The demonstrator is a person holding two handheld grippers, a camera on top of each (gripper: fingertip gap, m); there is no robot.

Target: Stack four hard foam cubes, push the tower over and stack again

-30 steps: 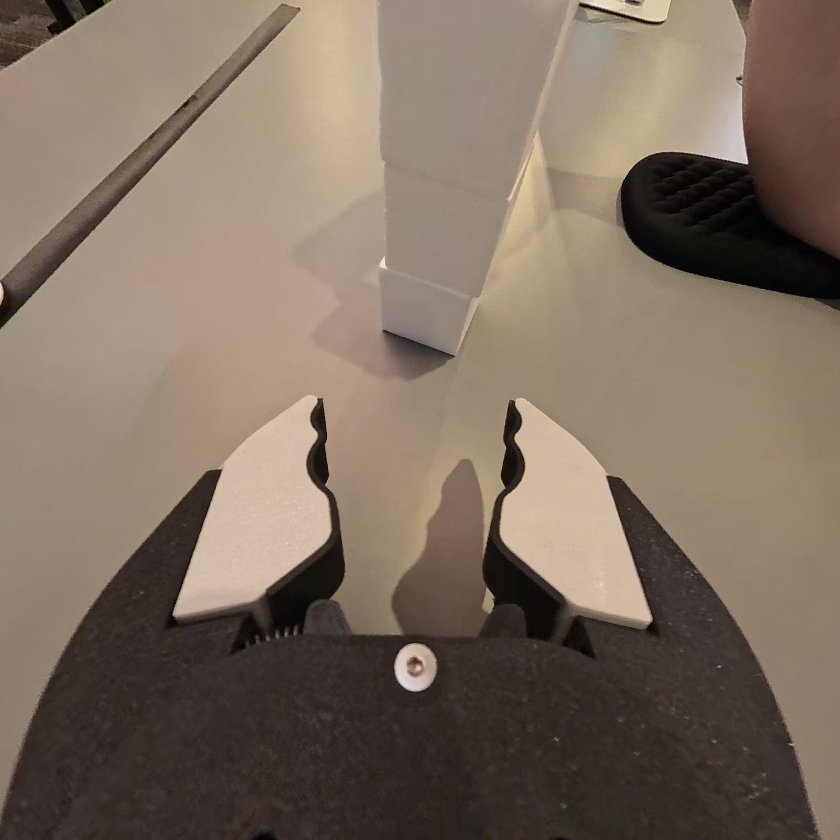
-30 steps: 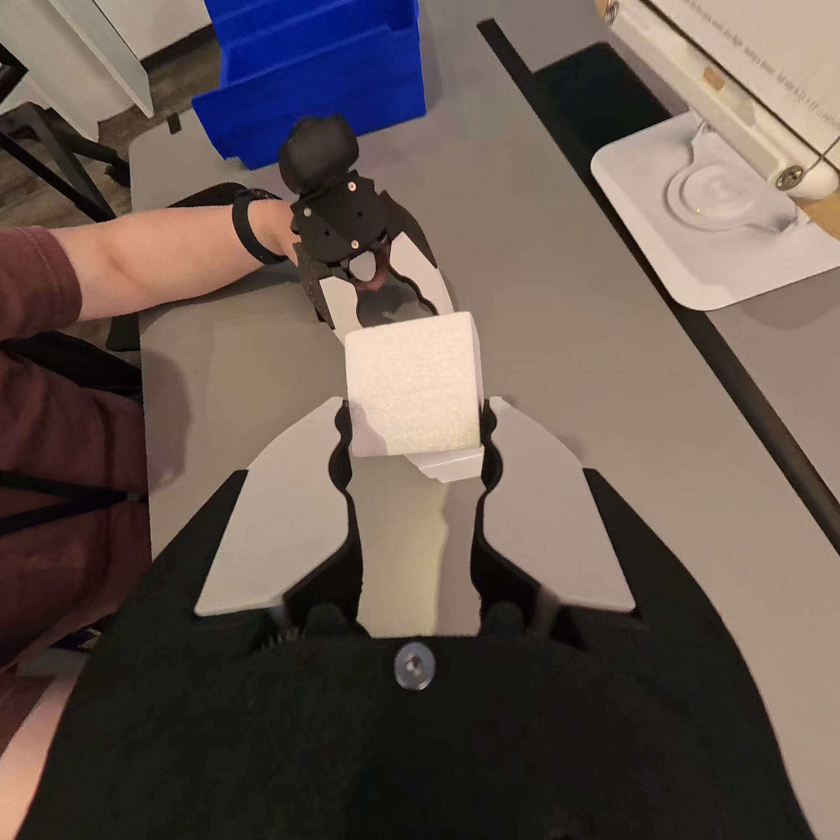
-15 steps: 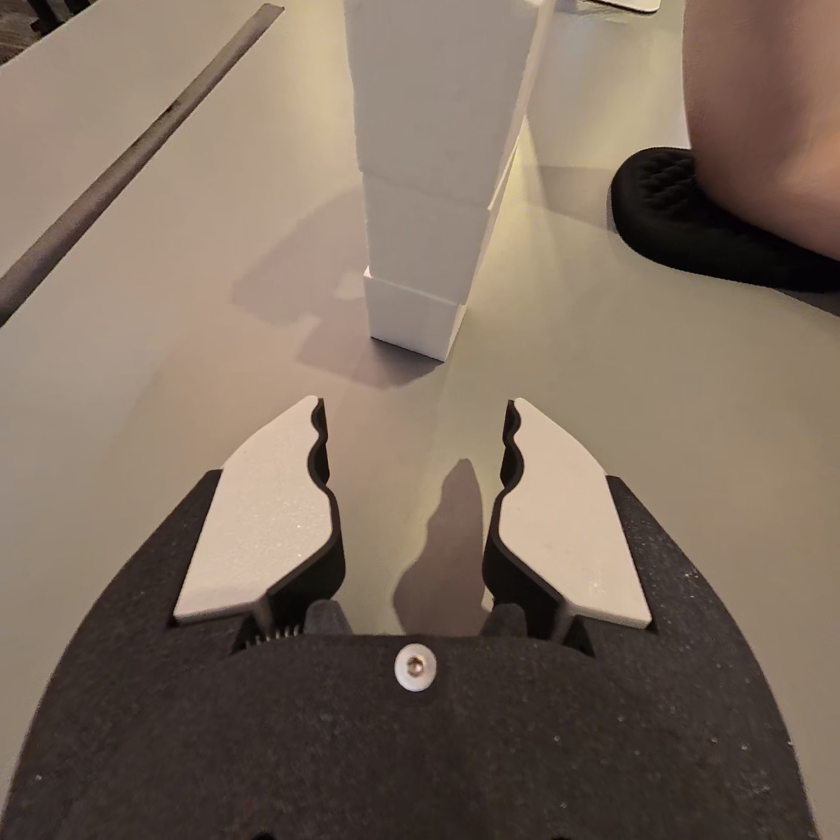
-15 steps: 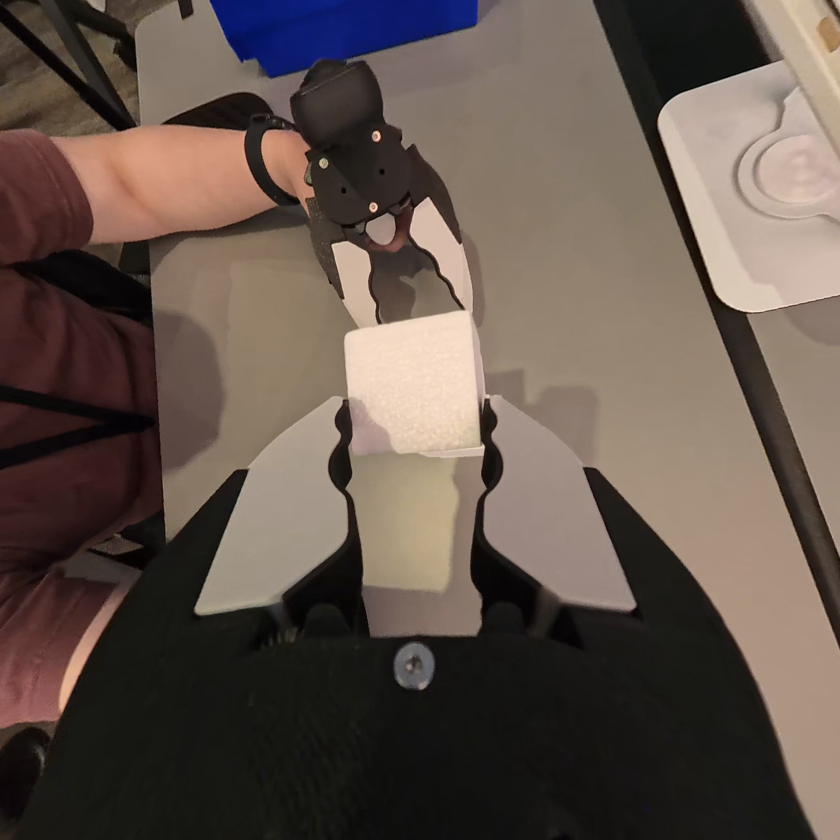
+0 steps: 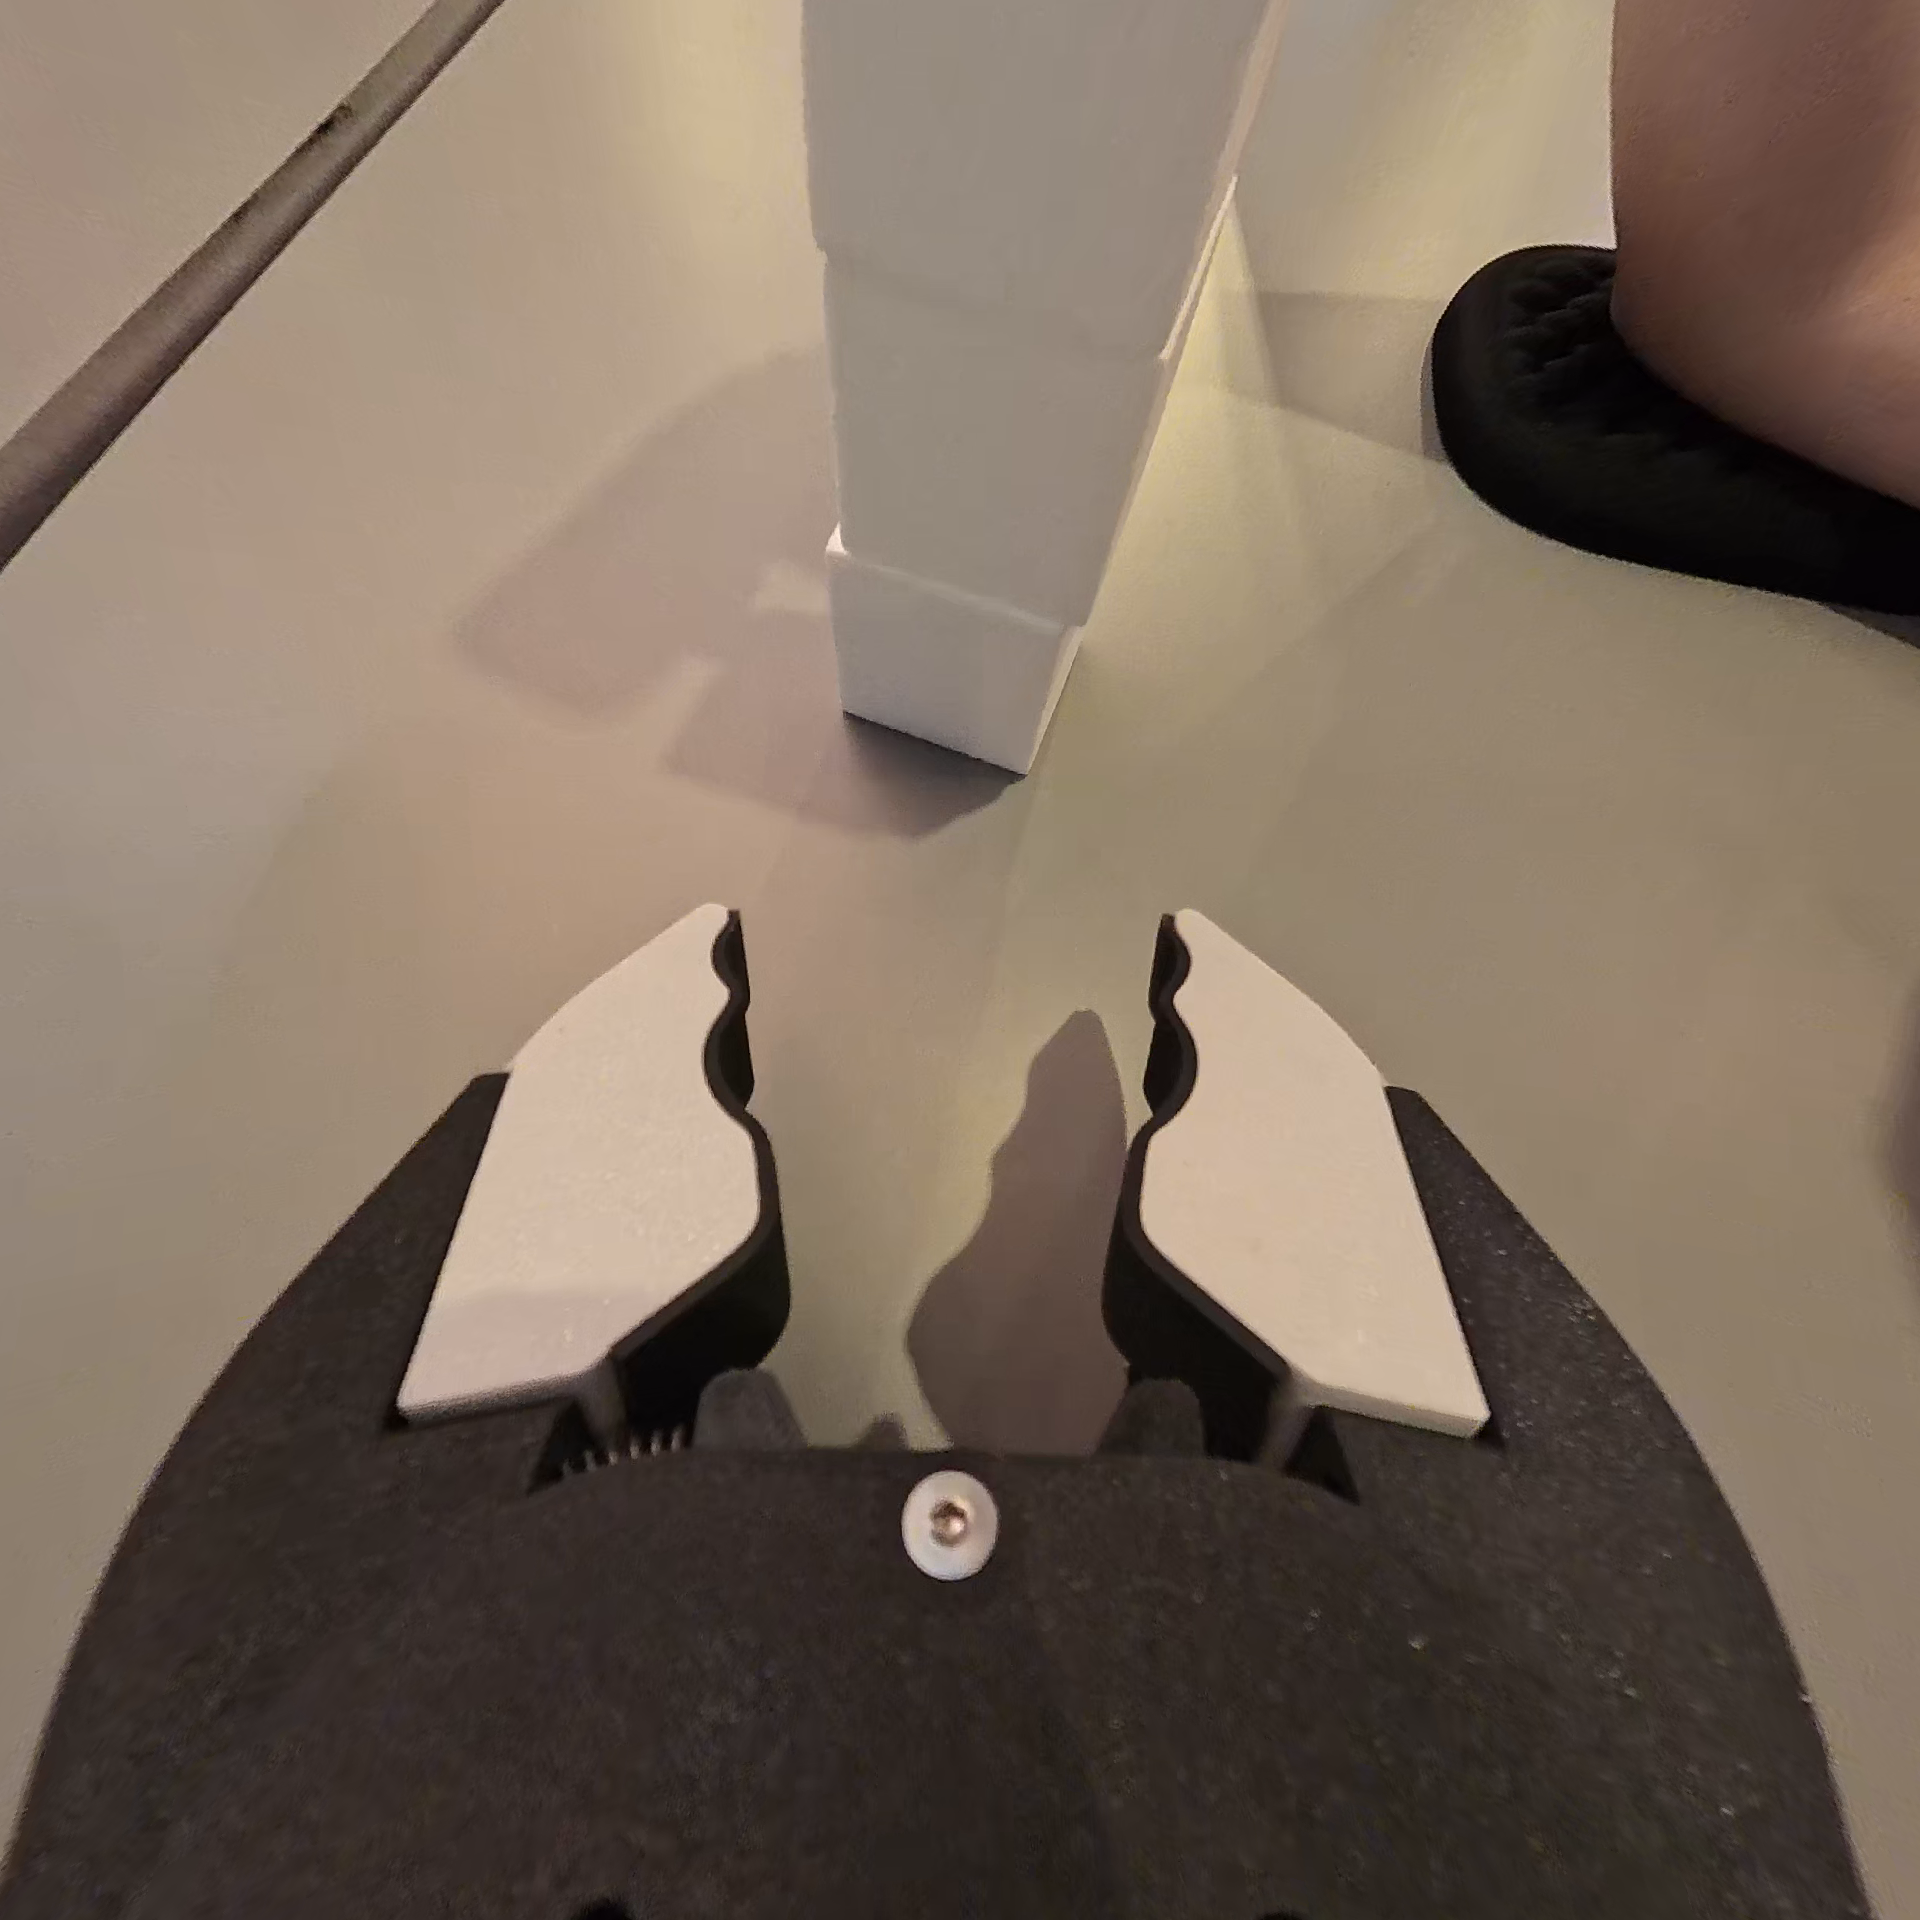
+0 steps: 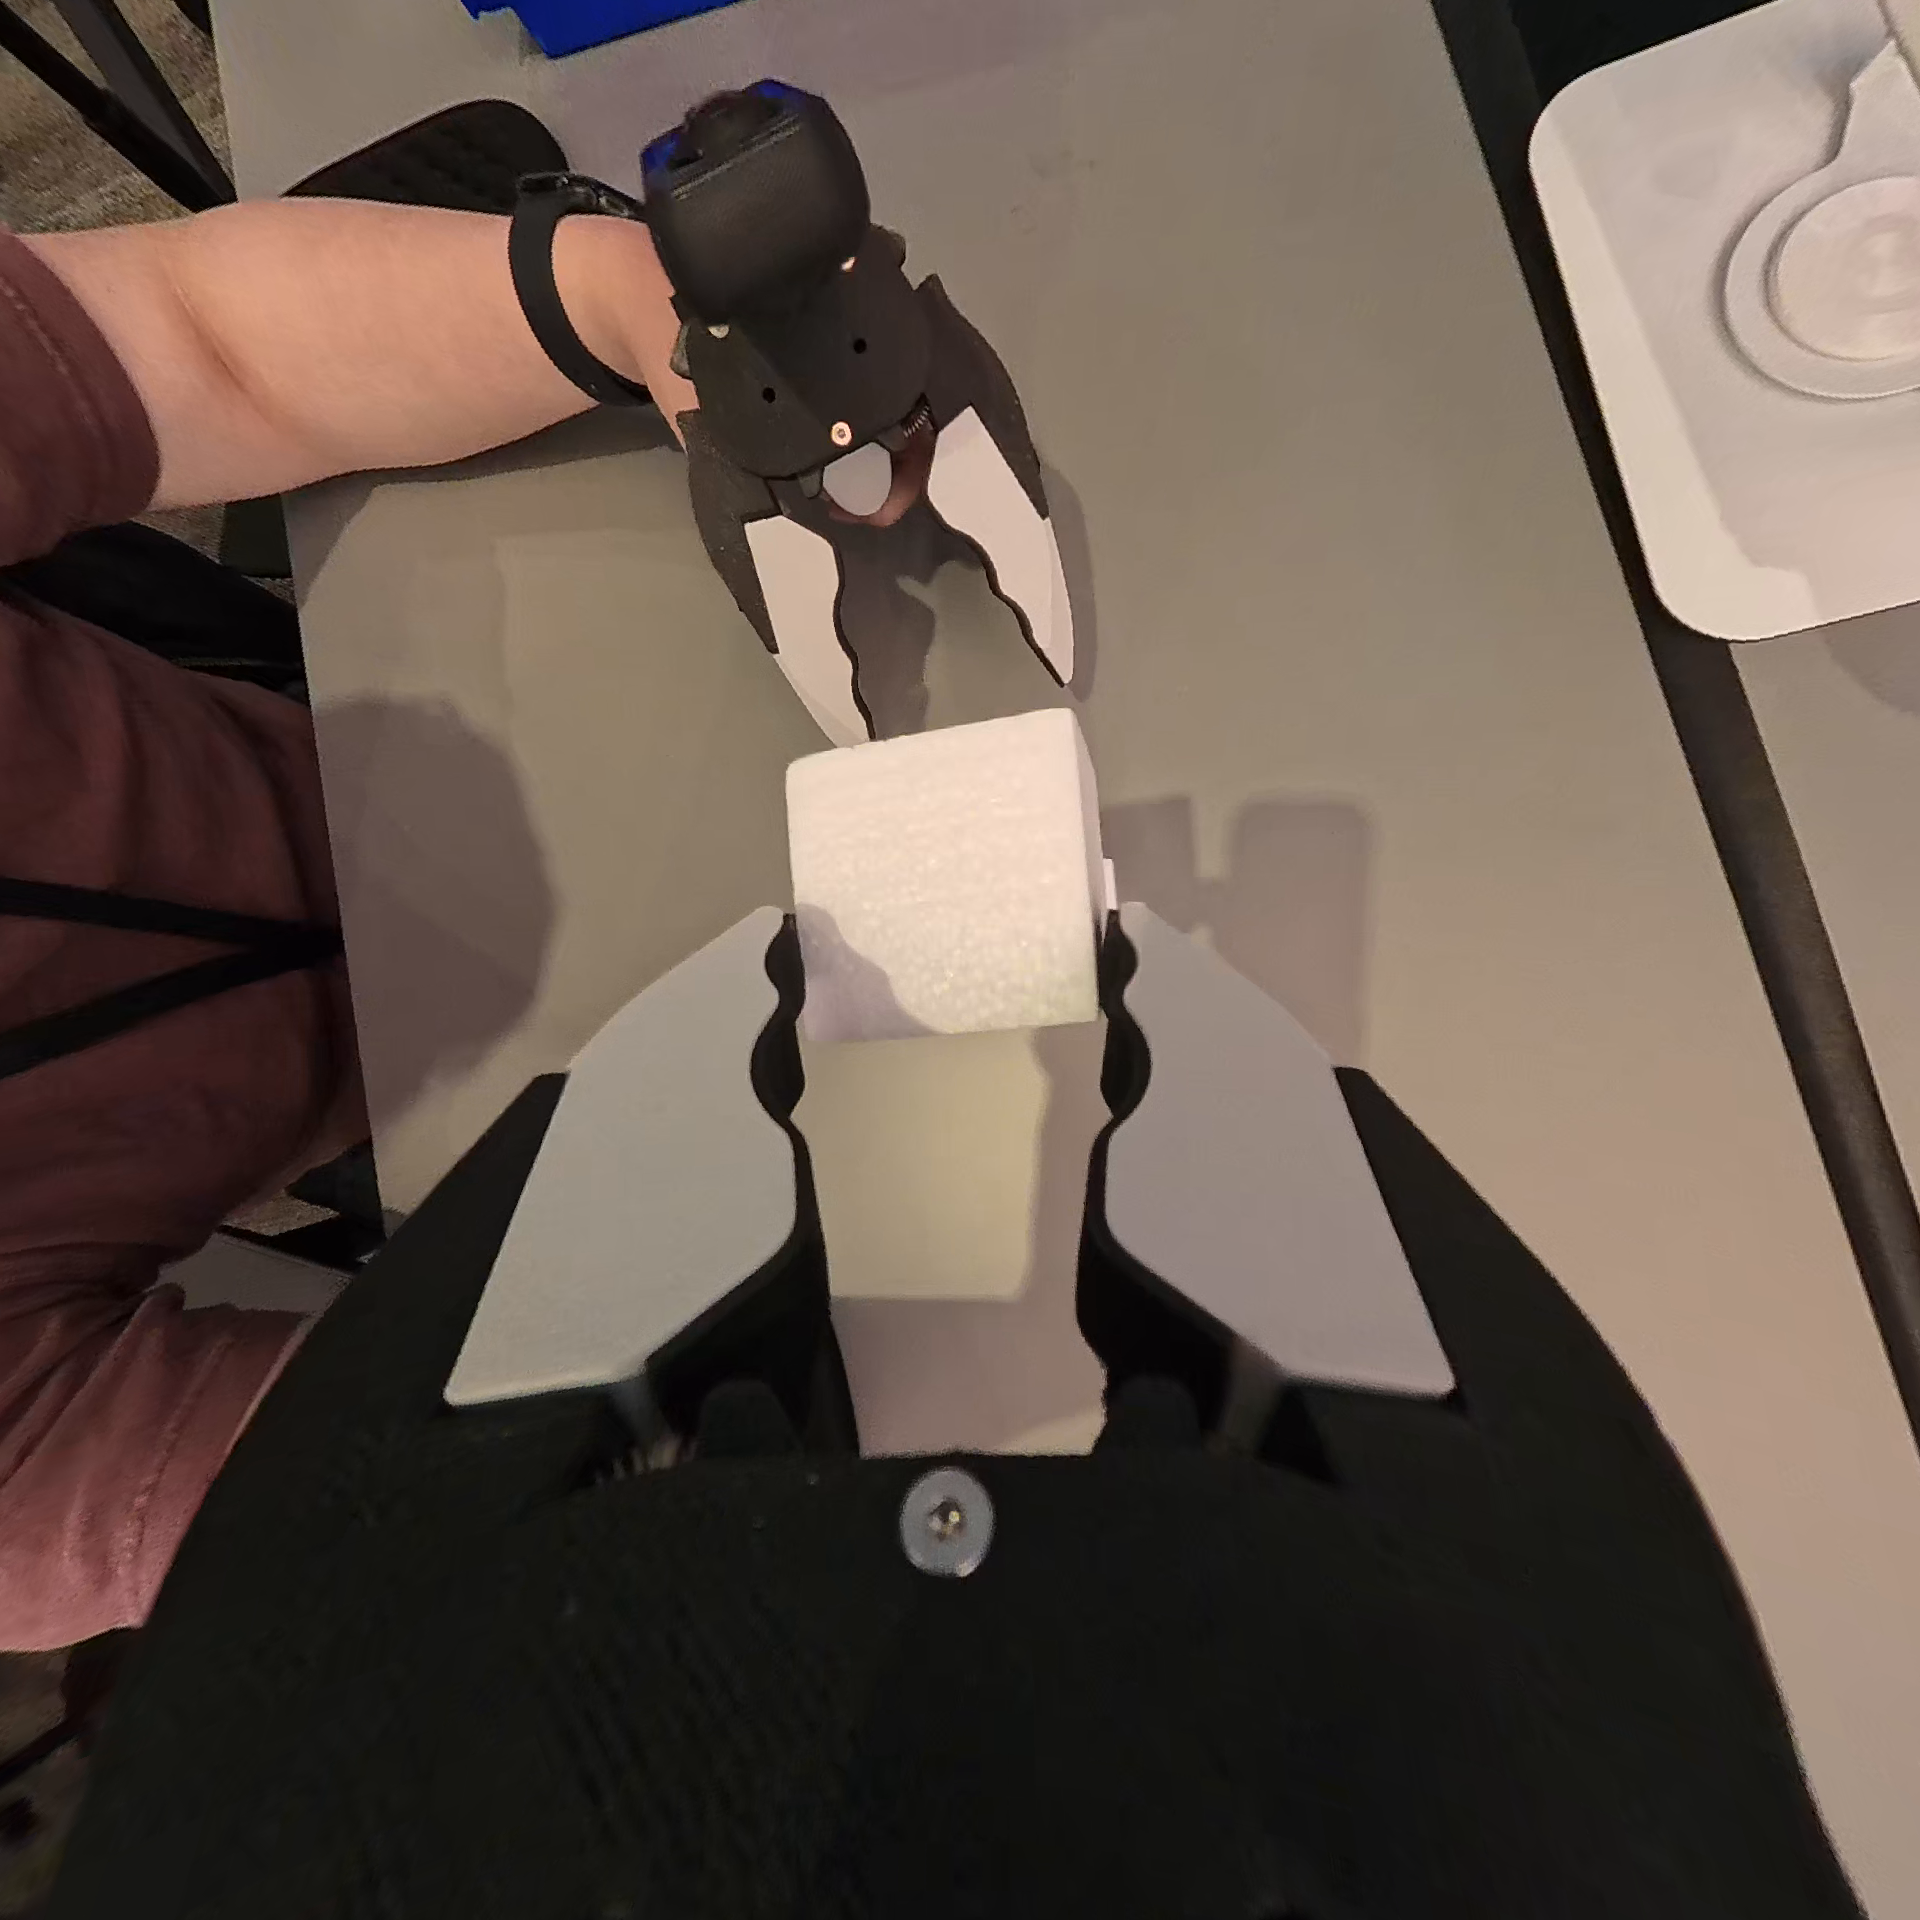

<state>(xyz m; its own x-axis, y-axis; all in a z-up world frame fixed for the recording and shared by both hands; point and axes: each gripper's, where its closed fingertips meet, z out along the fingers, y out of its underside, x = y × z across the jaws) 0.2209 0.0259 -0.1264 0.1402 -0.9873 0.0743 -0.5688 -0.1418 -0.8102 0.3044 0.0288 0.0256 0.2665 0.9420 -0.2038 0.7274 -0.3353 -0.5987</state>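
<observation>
A tower of white foam cubes stands on the grey table (image 5: 312, 831). The left wrist view shows its bottom cube (image 5: 945, 665), the second cube (image 5: 987, 416) and a higher part (image 5: 1018, 104) cut off by the frame's top. My left gripper (image 5: 948, 925) is open and empty, low over the table, a short way from the tower's base. My right gripper (image 6: 951, 914) looks down from above and is shut on the top cube (image 6: 935, 883), which sits over the stack and hides almost all of it. The left gripper also shows beyond the tower in the right wrist view (image 6: 956, 686).
A person's forearm (image 5: 1766, 208) rests on a black pad (image 5: 1621, 416) right of the tower. A dark seam (image 5: 208, 260) crosses the table at left. A white tray (image 6: 1745, 312) lies at the far right, a blue bin (image 6: 582, 16) at the back. Spacing between my two grippers at the tips: around 20 centimeters.
My left gripper has moved closer to the tower's base. My right gripper has shifted with the top cube so it now covers the stack below it more squarely.
</observation>
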